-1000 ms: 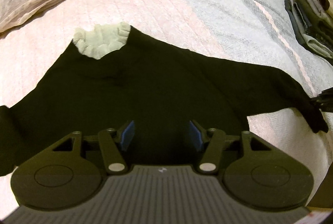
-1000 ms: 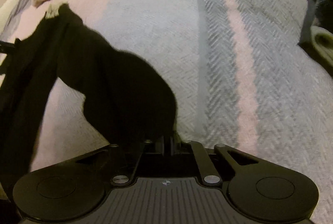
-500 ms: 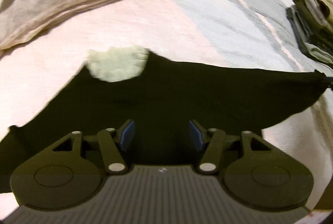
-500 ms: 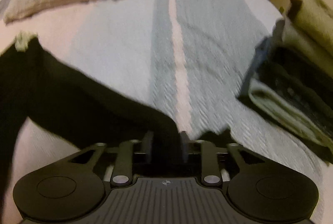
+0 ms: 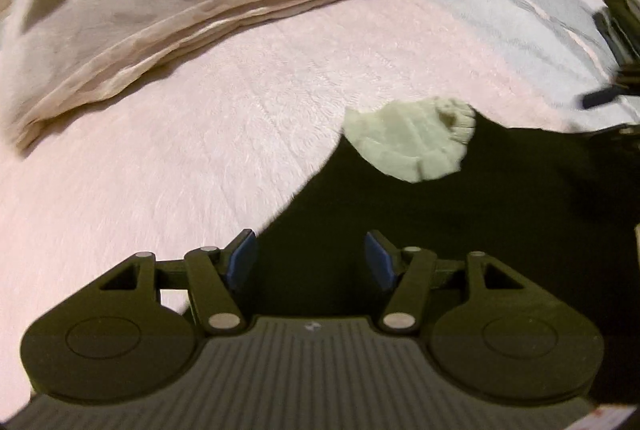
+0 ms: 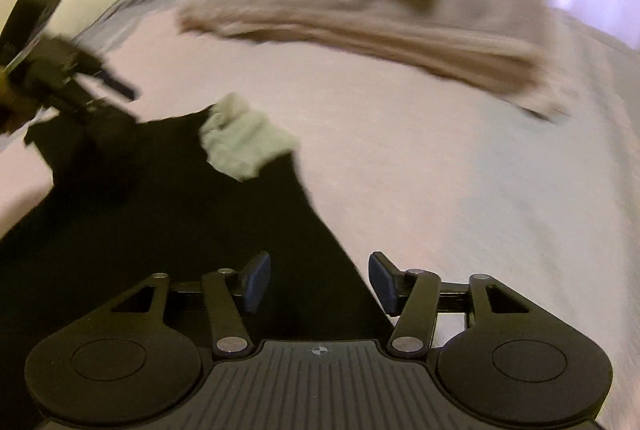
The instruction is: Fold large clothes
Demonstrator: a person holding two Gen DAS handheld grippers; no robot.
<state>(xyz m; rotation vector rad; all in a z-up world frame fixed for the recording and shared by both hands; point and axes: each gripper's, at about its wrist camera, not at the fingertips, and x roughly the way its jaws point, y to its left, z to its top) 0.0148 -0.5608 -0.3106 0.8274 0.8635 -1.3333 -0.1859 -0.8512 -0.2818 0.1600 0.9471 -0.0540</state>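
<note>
The black garment [image 5: 460, 230] with its pale collar [image 5: 408, 146] lies on the bed [image 5: 240, 134] below the beige blanket [image 5: 160, 14], apparently part-folded, while both grippers [image 5: 306, 262] [image 6: 319, 282] gape wide, holding nothing.

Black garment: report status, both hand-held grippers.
Left hand-held gripper open, empty. Right hand-held gripper open, empty. Black garment spread on bed, pale collar showing. Beige folded pile beyond, apart.

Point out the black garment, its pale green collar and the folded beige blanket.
black garment [image 5: 460, 230]: left wrist view, its dark body.
pale green collar [image 5: 408, 144]: left wrist view, collar's middle.
folded beige blanket [image 5: 168, 6]: left wrist view, top surface.
</note>
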